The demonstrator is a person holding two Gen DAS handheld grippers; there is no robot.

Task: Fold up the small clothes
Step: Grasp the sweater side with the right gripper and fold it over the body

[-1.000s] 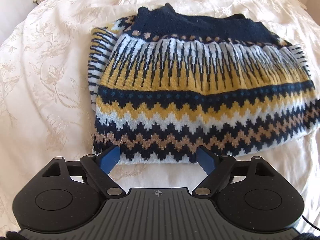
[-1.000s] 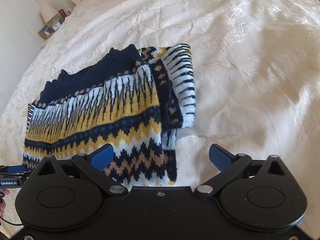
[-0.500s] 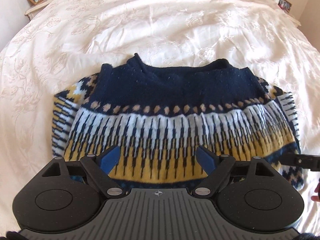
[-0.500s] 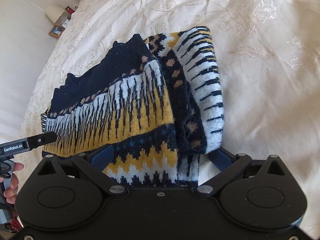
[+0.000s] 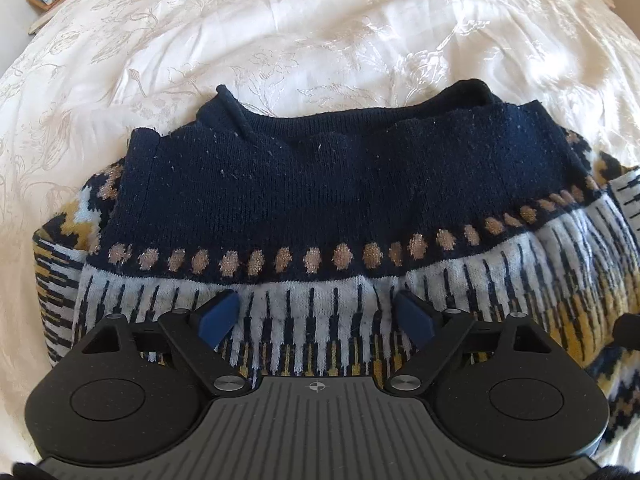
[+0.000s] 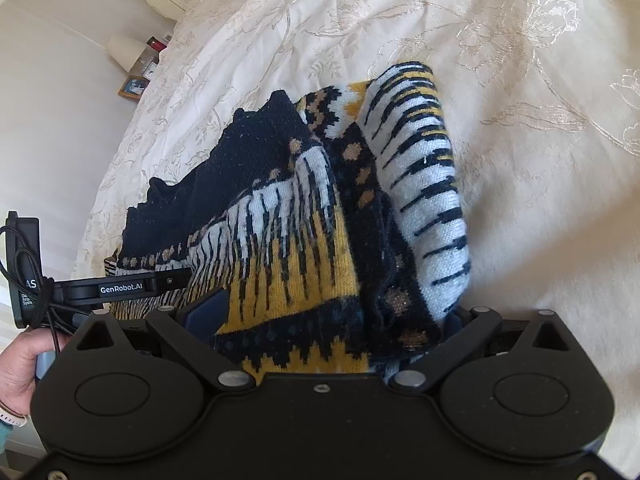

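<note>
Patterned sweater (image 5: 320, 208) lay folded on the bed (image 5: 280, 32). Left hand-held gripper (image 5: 318, 314) spread wide just over its striped band. Right hand-held gripper (image 6: 332, 320) gaped wide around sweater's folded edge, nothing clamped.

The folded sweater (image 5: 320, 208) is lying on the bedspread (image 5: 320, 32). The left gripper (image 5: 318, 314) is hovering over its near edge, the right gripper (image 6: 336, 324) straddling its right end.

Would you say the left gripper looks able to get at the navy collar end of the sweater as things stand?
Probably yes. The left gripper is open above the sweater, and nothing lies between it and the navy collar ahead. The right gripper works the sweater's side edge, clear of that path.
</note>
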